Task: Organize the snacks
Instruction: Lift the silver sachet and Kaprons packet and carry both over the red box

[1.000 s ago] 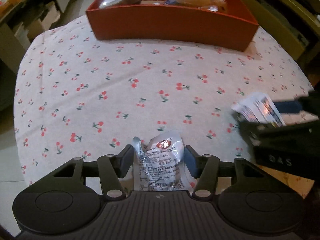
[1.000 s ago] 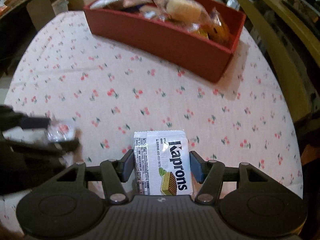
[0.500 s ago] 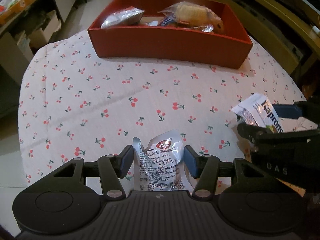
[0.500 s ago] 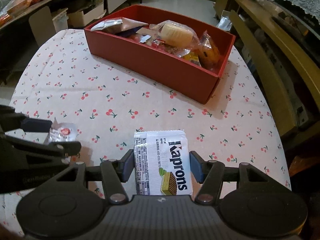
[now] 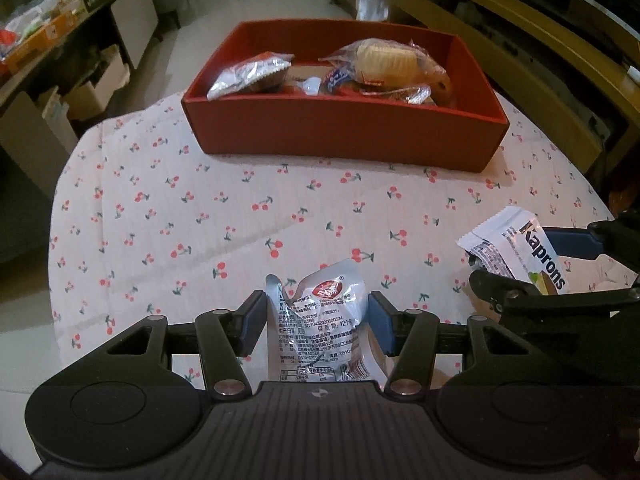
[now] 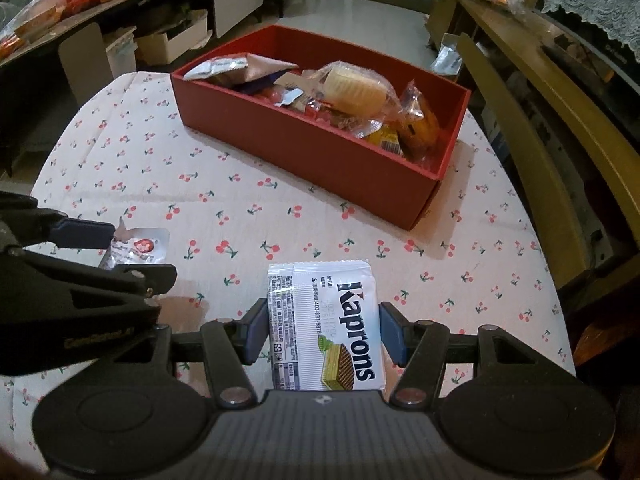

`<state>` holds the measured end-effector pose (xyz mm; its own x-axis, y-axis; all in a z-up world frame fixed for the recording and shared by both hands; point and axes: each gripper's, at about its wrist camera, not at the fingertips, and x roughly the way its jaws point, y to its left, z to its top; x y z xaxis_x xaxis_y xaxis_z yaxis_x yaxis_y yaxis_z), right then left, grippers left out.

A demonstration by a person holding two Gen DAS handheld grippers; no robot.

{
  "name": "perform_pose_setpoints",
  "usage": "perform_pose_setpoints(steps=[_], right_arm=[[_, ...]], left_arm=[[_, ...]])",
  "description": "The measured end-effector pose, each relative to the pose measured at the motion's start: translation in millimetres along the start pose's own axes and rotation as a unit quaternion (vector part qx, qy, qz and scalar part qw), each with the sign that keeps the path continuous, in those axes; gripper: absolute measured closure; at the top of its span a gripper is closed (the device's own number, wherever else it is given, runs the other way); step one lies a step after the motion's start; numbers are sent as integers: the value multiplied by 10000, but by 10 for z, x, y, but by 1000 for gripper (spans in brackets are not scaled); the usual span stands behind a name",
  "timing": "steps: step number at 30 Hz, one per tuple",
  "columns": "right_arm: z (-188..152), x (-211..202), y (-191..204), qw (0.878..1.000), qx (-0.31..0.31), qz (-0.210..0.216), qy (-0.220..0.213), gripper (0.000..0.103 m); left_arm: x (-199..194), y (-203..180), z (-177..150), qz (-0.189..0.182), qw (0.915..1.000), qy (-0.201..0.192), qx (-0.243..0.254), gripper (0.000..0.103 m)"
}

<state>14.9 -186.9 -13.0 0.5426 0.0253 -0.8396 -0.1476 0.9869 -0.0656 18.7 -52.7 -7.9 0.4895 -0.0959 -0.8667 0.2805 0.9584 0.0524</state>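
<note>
My left gripper (image 5: 316,316) is shut on a silver snack pouch (image 5: 324,328) with a red logo, held above the cherry-print tablecloth. My right gripper (image 6: 323,330) is shut on a white Kaprons wafer pack (image 6: 326,328). The wafer pack also shows at the right of the left wrist view (image 5: 516,254), and the silver pouch at the left of the right wrist view (image 6: 138,248). A red box (image 5: 344,136) holding several wrapped snacks stands at the far side of the table; it shows in the right wrist view too (image 6: 320,152).
The round table with the cherry tablecloth (image 5: 200,216) drops off at its left and near edges. Wooden furniture (image 6: 560,128) stands close on the right. Shelves with goods and cardboard boxes (image 6: 120,40) stand at the far left.
Both grippers have risen and pulled back with their snacks held, so the red box now looks farther away and more of its inside shows.
</note>
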Motion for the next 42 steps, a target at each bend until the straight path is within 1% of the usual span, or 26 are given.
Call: perform_pose_setpoints(steps=[11,23,25,27,33,37,42], right_arm=[[125,-69,-57,9996,127,-83,-219,39],[382,-131,-168,9976,368,-163,-567,39],[434,-143,-193,9970,427,-136,-629,39],[496,-154,-214,9963,453,-200,-704,39],[753,-126,-332,9936,660,-241,-880,39],[951,-60,-404,9917,792,-225,-988,39],[1187,109,-503,9905,926,-199,-998,39]], left_arm=[[-77,-38,162,161,9994,-277,88,42],[-174,-59,468,347,9970,-676,164,43],[-173,-50,546,341,9967,-721,159,43],[-172,-54,628,359,9961,-783,168,43],[-153,-34,925,428,9940,-995,140,43],[-95,-4,1136,476,9927,-1098,115,43],[44,23,1362,518,9922,-1135,75,43]])
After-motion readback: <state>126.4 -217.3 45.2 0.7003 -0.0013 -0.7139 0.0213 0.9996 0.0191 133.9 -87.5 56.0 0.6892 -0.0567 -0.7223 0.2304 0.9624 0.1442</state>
